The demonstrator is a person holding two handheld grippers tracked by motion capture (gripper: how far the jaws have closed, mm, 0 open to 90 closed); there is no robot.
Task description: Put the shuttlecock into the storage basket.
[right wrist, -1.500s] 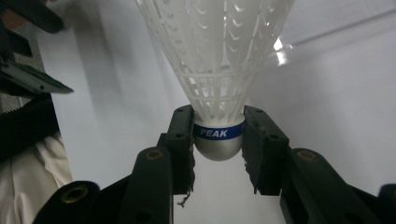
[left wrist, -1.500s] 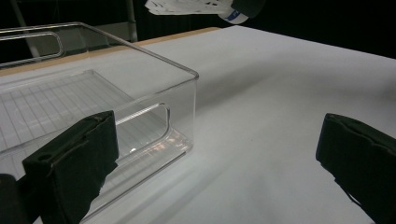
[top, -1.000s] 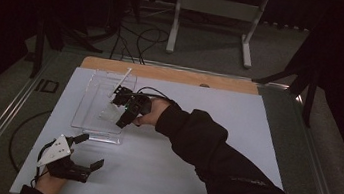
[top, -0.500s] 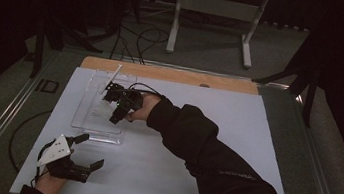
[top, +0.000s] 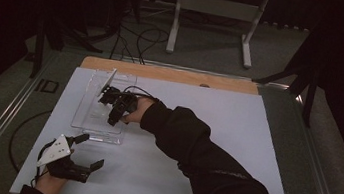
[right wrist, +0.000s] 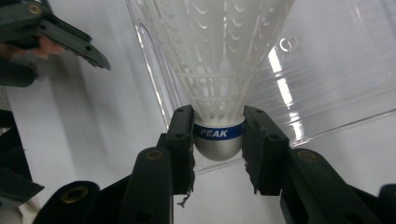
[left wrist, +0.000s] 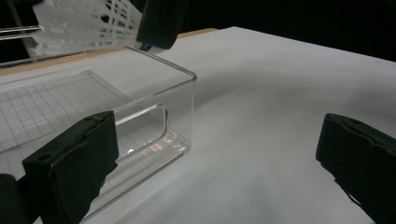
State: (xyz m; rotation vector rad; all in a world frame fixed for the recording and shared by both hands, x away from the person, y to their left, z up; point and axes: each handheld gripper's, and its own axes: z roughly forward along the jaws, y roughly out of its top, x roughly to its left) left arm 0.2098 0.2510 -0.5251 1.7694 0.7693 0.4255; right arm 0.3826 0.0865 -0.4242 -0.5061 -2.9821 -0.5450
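Right gripper (right wrist: 218, 135) clamps a white shuttlecock (right wrist: 219, 70) by its cork, above the clear plastic box (top: 87, 116), which holds nothing. Since a second ago it has moved toward 10 o'clock. Left gripper (top: 86, 150), at 7 o'clock, rests spread apart.

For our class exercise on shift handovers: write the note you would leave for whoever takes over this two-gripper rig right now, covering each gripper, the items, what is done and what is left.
Right gripper: shut on the white plastic shuttlecock, jaws clamping its cork at the blue "PEAK" band; held above the clear plastic bin in the high view.
Left gripper: open, holding nothing, low on the white table just in front of the bin's near end.
Done: shuttlecock picked up and brought over the bin.
Left: probably lower it into the bin and release; the bin looks empty so far. The left gripper could steady the bin if it slides.
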